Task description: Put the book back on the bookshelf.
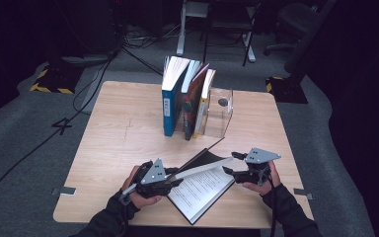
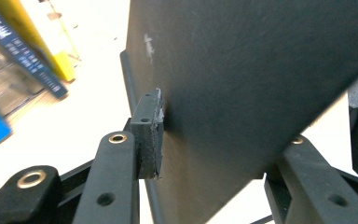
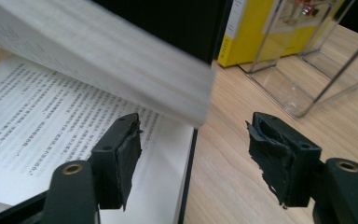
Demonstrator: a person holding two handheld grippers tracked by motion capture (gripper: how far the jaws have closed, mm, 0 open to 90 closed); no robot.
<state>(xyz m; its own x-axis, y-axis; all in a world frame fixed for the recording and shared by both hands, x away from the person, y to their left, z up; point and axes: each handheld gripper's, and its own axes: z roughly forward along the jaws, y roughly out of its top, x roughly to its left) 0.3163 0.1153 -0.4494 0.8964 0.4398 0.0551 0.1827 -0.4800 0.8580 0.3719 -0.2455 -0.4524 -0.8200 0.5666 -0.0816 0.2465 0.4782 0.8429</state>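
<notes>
A black-covered book [image 1: 205,192] lies open at the table's front edge, its printed page [image 3: 51,116] facing up. Its left half [image 1: 202,168], a thick block of pages under the black cover [image 2: 261,84], is lifted and tilted over the flat page. My left gripper [image 1: 173,178] is shut on that lifted half, and one pad [image 2: 150,128] presses flat on the cover. My right gripper [image 1: 230,164] stands open at the book's right edge. Its jaws [image 3: 196,154] straddle the corner of the lifted page block [image 3: 98,60] without touching it.
Behind the open book, several books [image 1: 187,98] stand upright in a row, blue at the left and yellow [image 3: 247,32] at the right. A clear plastic bookend [image 1: 222,116] stands against the yellow one. Bare wooden table [image 1: 118,138] lies to the left.
</notes>
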